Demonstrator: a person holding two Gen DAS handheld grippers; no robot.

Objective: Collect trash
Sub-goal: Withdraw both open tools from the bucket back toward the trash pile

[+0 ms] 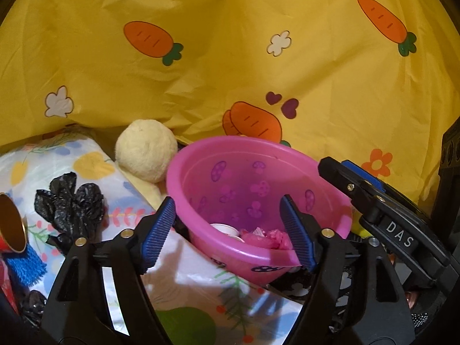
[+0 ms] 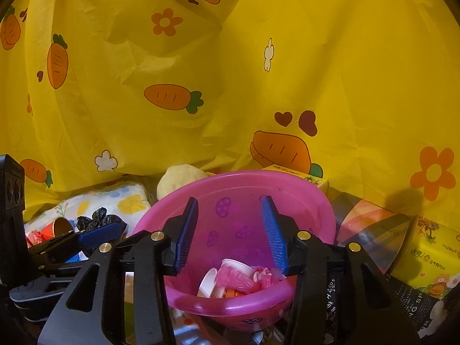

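A pink basin (image 1: 244,172) stands tilted on a floral cloth, and my left gripper (image 1: 228,233) is open with its blue pads on either side of the near rim. In the bottom lie a white cup (image 2: 234,264) and crumpled pink plastic (image 2: 244,280). My right gripper (image 2: 230,235) is open above the basin (image 2: 238,201), nothing between its pads. A crumpled black bag (image 1: 72,201) and a red paper cup (image 1: 11,230) lie to the left of the basin.
A cream plush ball (image 1: 146,149) sits behind the basin. A yellow carrot-print sheet (image 1: 230,57) hangs close behind everything. Tissue packs (image 2: 431,258) and a dark packet (image 2: 373,230) crowd the right side. A blue bristly item (image 1: 26,264) lies by the red cup.
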